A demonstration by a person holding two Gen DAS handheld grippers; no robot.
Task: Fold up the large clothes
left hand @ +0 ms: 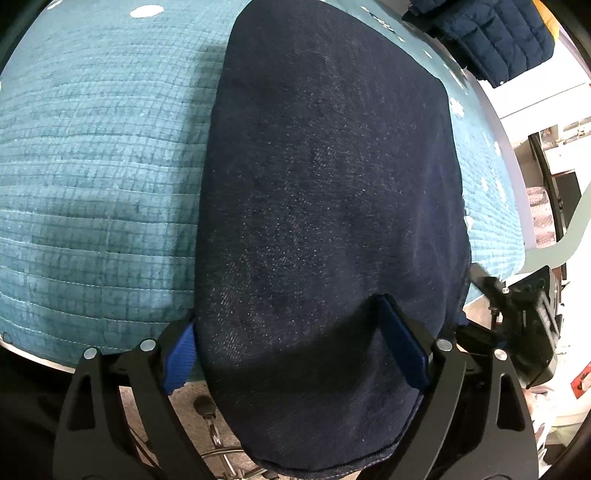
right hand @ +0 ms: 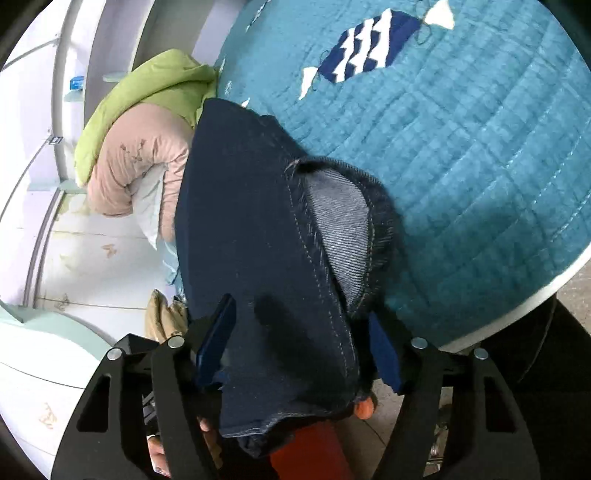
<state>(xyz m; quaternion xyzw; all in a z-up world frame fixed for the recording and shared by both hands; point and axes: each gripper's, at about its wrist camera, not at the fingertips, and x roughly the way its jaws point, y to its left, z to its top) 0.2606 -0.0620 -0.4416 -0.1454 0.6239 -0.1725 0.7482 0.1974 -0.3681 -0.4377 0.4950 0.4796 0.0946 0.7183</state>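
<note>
**Q:** Where does the dark denim garment [left hand: 325, 206] lie relative to the left gripper [left hand: 295, 343]?

**A:** It runs lengthwise over the teal quilted bedcover [left hand: 99, 166], and its near end hangs over the bed's edge, passing between the two blue pads. The jaws stand wide. The cloth's left edge lies just beside the left pad [left hand: 180, 354]; the right pad [left hand: 404, 343] rests against the fabric's upper face. No clamping is visible.

**Q:** And at the right gripper [right hand: 301, 339]?

**A:** The denim garment [right hand: 251, 229] again passes between the fingers, its stitched seam and pale inner face turned up near the right finger. The jaws are parted fairly widely. The left pad [right hand: 216, 338] lies on top of the cloth; the right pad [right hand: 384, 350] stands beside its hemmed edge. Whether either pad presses cannot be told.

**Q:** What else appears?

**A:** A green and pink duvet [right hand: 136, 140] beside the bed, and a navy quilted jacket [left hand: 495, 33] at the far corner.
</note>
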